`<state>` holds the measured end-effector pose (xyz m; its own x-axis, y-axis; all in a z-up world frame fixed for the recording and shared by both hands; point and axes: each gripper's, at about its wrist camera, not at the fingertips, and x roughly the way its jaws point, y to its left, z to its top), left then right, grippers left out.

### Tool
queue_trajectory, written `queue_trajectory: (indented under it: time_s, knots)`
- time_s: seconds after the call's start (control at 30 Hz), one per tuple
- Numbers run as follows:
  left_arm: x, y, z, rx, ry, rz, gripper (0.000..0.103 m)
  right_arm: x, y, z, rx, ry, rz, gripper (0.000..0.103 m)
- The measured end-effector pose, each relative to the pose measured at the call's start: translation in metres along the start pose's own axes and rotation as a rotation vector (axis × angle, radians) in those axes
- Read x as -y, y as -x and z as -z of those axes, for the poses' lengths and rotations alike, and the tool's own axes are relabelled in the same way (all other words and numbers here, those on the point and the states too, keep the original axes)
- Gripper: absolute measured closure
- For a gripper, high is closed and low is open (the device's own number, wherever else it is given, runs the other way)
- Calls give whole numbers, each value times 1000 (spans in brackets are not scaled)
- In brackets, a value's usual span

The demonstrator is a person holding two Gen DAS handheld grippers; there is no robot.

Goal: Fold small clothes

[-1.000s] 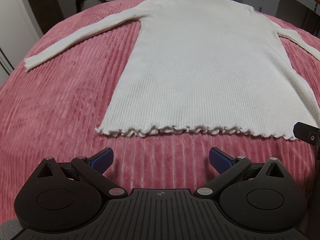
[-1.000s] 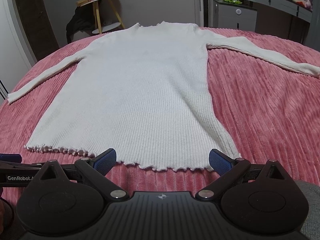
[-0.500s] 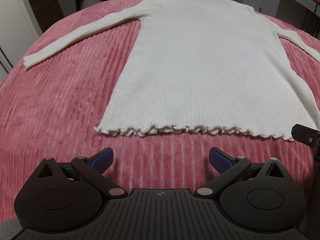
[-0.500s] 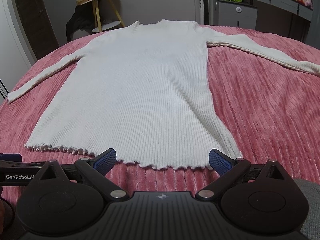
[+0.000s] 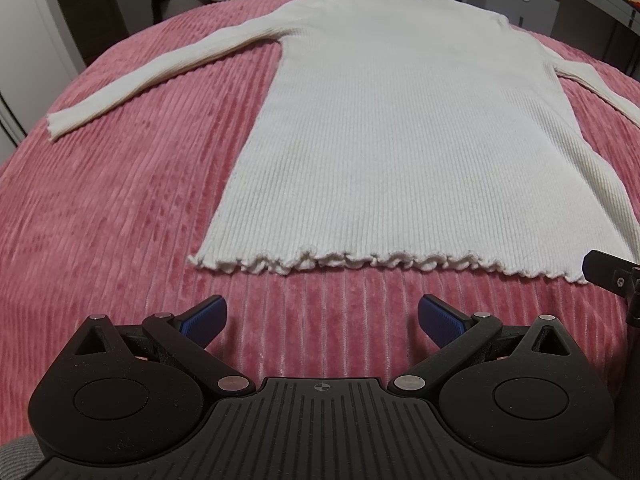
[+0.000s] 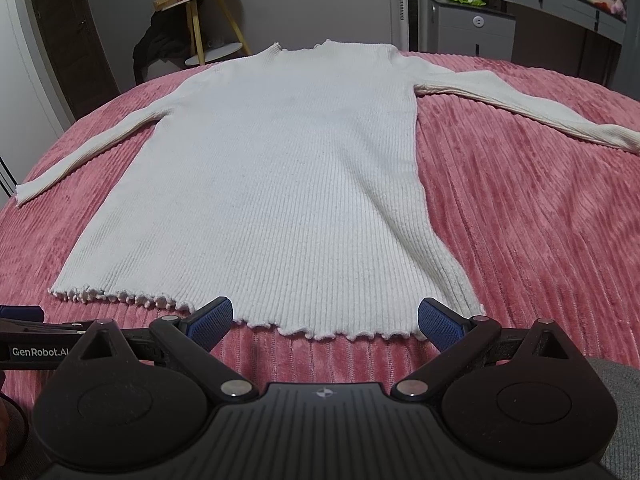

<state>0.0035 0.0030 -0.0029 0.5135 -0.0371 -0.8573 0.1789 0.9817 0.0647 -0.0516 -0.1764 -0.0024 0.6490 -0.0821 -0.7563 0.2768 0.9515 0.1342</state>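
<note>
A cream ribbed long-sleeved sweater (image 5: 400, 132) lies flat, face up, on a pink corduroy bedspread (image 5: 112, 208), neck away from me, both sleeves spread out to the sides. Its ruffled hem (image 5: 380, 262) is nearest. My left gripper (image 5: 320, 316) is open and empty, just short of the hem's left half. My right gripper (image 6: 325, 316) is open and empty, with its blue fingertips (image 6: 440, 322) at the hem's right corner (image 6: 460, 320). The sweater also shows in the right wrist view (image 6: 280, 184).
A yellow-legged side table (image 6: 208, 20) with dark clothing draped on it stands beyond the bed at the back left. Grey drawers (image 6: 472, 28) and a dresser stand at the back right. The other gripper's tip shows at each view's edge (image 5: 608, 276).
Both grippers have eased slightly forward and up; the sweater sits a little lower in the views. Nothing has been grasped and the sweater has not moved.
</note>
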Motion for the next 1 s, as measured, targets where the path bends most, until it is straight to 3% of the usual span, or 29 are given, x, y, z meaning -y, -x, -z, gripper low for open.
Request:
queue_trajectory:
  time_s: [0.6, 0.77, 1.0]
  knots:
    - [-3, -1, -3, -1, 20, 3, 0, 1, 2, 1, 19, -5, -22, 4]
    - [-1, 0, -3, 12, 7, -10, 0, -2, 3, 2, 17, 9, -92, 4]
    - [3, -1, -3, 13, -8, -15, 0, 10, 1, -3, -21, -68, -150, 4]
